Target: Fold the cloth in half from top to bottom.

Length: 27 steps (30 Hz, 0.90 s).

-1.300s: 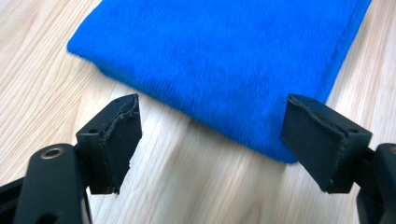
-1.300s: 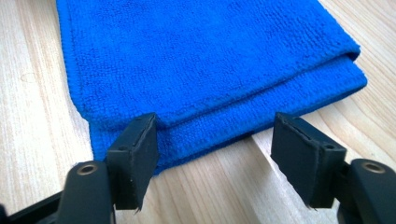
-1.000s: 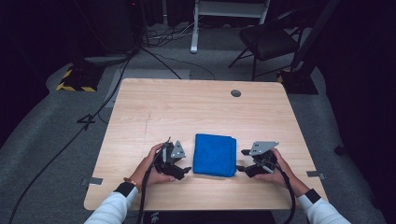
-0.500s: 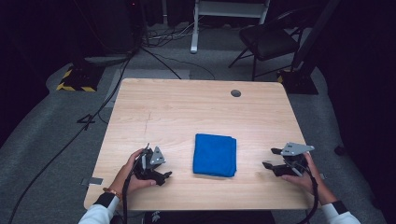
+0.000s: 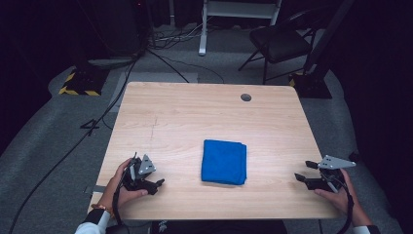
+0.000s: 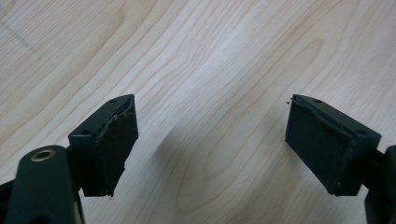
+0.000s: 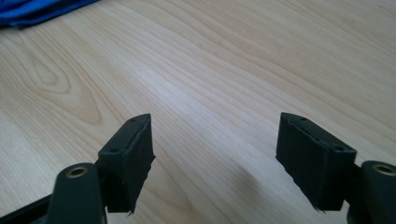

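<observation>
A folded blue cloth [image 5: 224,162] lies flat on the wooden table [image 5: 195,117], near the front middle. My left gripper [image 5: 157,185] rests at the table's front left, held by a hand, well apart from the cloth. Its jaws stand wide open over bare wood [image 6: 210,135]. My right gripper [image 5: 302,171] sits at the front right edge, also apart from the cloth. In the right gripper view its jaws are open [image 7: 215,158] with nothing between them, and a strip of the blue cloth [image 7: 32,11] shows at the top left.
A round cable hole [image 5: 246,97] sits near the table's far edge. Behind the table stand a dark chair [image 5: 277,44] and a white stand [image 5: 234,19]. Cables [image 5: 73,146] run across the grey floor to the left.
Both grippers have pulled away from the cloth's sides, the left one leftward and the right one rightward toward the table's edges. The cloth has stayed in place.
</observation>
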{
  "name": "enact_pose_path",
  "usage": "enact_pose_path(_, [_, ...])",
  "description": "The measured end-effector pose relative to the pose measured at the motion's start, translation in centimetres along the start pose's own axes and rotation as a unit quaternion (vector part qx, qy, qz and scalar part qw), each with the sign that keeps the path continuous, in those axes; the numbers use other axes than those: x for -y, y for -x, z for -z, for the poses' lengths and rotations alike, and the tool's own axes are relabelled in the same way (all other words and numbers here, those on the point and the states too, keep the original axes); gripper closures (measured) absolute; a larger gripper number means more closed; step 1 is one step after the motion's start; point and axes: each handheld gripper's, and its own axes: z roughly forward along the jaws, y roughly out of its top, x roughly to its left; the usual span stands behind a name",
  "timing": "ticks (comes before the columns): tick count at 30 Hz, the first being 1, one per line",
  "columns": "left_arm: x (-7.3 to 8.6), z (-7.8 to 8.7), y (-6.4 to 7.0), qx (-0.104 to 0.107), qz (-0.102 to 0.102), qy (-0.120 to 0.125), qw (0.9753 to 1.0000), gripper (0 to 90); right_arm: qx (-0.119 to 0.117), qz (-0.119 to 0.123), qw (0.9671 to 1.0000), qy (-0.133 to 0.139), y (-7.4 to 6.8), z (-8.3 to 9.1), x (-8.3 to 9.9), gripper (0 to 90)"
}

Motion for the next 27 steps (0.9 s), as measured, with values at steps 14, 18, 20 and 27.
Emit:
enact_pose_path(14, [3.5, 0.9, -1.9, 0.021, 0.079, 0.032, 0.9961, 16.6, 0.031, -0.067, 0.9973, 0.003, 1.3, 1.8, 3.9, 25.3])
enact_pose_path(18, [4.2, 1.3, -2.0, 0.014, 0.083, 0.039, 0.9957, 16.6, 0.041, -0.076, 0.9963, 0.0, 1.3, 2.0, 4.2, 25.5])
enact_pose_path(20, [4.3, 1.3, -2.0, 0.015, 0.085, 0.04, 0.9954, 16.5, 0.048, -0.075, 0.9961, -0.001, 1.1, 1.9, 4.2, 24.8])
enact_pose_path(27, [4.3, 1.4, -2.0, 0.014, 0.088, 0.039, 0.9953, 16.5, 0.052, -0.078, 0.9956, 0.005, 1.0, 1.9, 4.4, 24.8])
